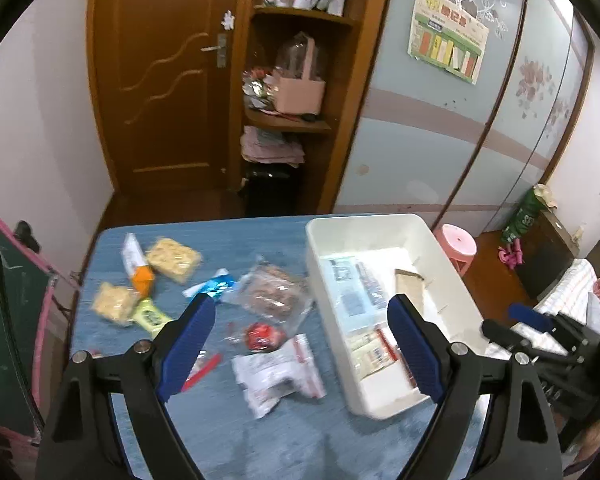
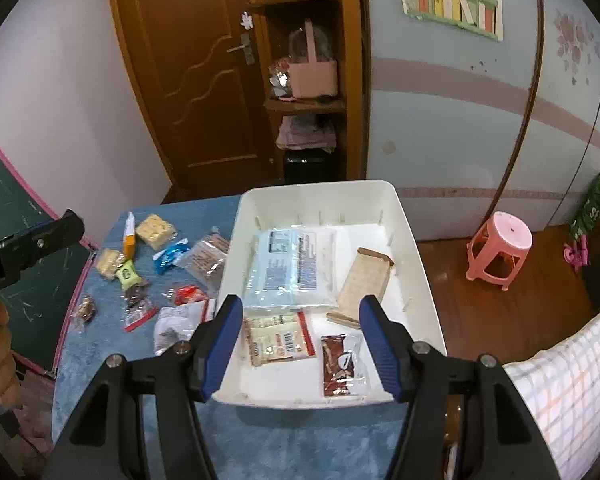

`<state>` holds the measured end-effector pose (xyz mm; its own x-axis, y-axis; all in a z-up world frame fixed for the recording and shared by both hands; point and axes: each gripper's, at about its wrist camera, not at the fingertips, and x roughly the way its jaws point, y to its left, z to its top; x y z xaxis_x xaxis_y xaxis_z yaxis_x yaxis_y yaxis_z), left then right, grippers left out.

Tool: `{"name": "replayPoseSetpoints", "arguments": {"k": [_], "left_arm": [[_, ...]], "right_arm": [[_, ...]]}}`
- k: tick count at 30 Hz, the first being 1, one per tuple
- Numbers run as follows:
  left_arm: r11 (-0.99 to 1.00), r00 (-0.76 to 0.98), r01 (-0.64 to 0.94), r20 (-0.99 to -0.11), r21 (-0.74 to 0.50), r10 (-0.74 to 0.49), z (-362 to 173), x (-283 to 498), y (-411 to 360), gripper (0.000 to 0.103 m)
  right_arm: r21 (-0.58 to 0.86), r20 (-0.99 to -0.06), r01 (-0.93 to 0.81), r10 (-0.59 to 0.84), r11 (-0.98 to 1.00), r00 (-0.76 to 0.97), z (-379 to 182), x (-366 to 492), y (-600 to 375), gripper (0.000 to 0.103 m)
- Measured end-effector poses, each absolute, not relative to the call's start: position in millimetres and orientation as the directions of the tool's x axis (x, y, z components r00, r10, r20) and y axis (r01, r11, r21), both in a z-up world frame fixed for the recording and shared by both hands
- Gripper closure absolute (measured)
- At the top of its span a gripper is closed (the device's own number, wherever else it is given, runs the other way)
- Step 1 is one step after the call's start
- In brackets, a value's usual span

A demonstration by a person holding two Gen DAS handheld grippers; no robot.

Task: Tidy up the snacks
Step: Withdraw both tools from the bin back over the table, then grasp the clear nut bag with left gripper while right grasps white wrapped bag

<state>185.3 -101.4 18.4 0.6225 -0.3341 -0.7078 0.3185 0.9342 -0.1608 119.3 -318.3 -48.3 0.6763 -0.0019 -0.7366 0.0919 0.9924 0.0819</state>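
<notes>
Resting on the blue cloth-covered table (image 2: 259, 440), a white rectangular plastic bin (image 2: 420, 280) holds five packets: a large pale-blue clear-wrapped packet (image 2: 291, 268) at its far left, a tan wafer-like slab (image 2: 366, 282) leaning to its right, a cream packet with red edges and a barcode (image 2: 279, 338) at the near left, and a dark red-brown sachet (image 2: 342, 364) at the near right. Left of the bin, loose on the cloth: two clear bags of pale yellow crackers (image 1: 173, 258) (image 1: 113, 302), an orange-and-white tube-shaped wrapper (image 1: 137, 264), a small yellow-green packet (image 1: 151, 314), a blue foil packet (image 1: 211, 286), a clear bag of brown biscuits (image 1: 273, 292), a round red-wrapped sweet (image 1: 261, 336) and a white packet with red trim (image 1: 277, 372), the last lying just beside the bin's near left wall. Left gripper (image 1: 302, 316), black with blue pads, hangs above the loose snacks and the bin's left wall, jaws spread wide, nothing between them. Right gripper (image 2: 302, 320), same make, hangs over the bin's near half, jaws parted, gripping nothing. Beyond the table: a brown wooden door (image 1: 159, 80), open shelves (image 1: 295, 120), a pink plastic stool (image 2: 500, 248).
</notes>
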Motion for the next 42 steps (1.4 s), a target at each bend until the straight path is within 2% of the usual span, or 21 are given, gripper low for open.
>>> {"name": "replayPoseSetpoints", "arguments": {"k": [12, 20, 24, 30, 42], "left_arm": [[0.975, 0.696, 0.221, -0.696, -0.026, -0.176, 54.3, 148.2, 7.3, 0.016], [0.996, 0.687, 0.085, -0.724, -0.004, -0.062, 41.1, 158.8, 84.2, 0.015], [1.000, 0.637, 0.028, -0.770, -0.013, -0.028, 12.6, 175.5, 119.5, 0.015], [0.998, 0.492, 0.047, -0.870, 0.044, 0.015, -61.6, 203.9, 137.1, 0.015], [0.983, 0.358, 0.132, -0.931, 0.124, 0.070, -162.5, 238.6, 138.8, 0.015]], "right_arm": [[0.054, -0.680, 0.005, 0.033, 0.999, 0.732, 1.7, 98.9, -268.5, 0.042], [0.050, -0.684, -0.109, 0.114, 0.993, 0.721, 8.4, 114.4, -213.0, 0.042], [0.085, -0.705, -0.161, 0.173, 0.983, 0.687, -6.6, 130.6, -186.7, 0.042], [0.182, -0.777, -0.183, 0.255, 0.966, 0.575, -61.4, 165.0, -156.2, 0.042], [0.081, -0.912, -0.088, 0.110, 0.993, 0.395, -167.5, 218.3, -127.1, 0.042]]}}
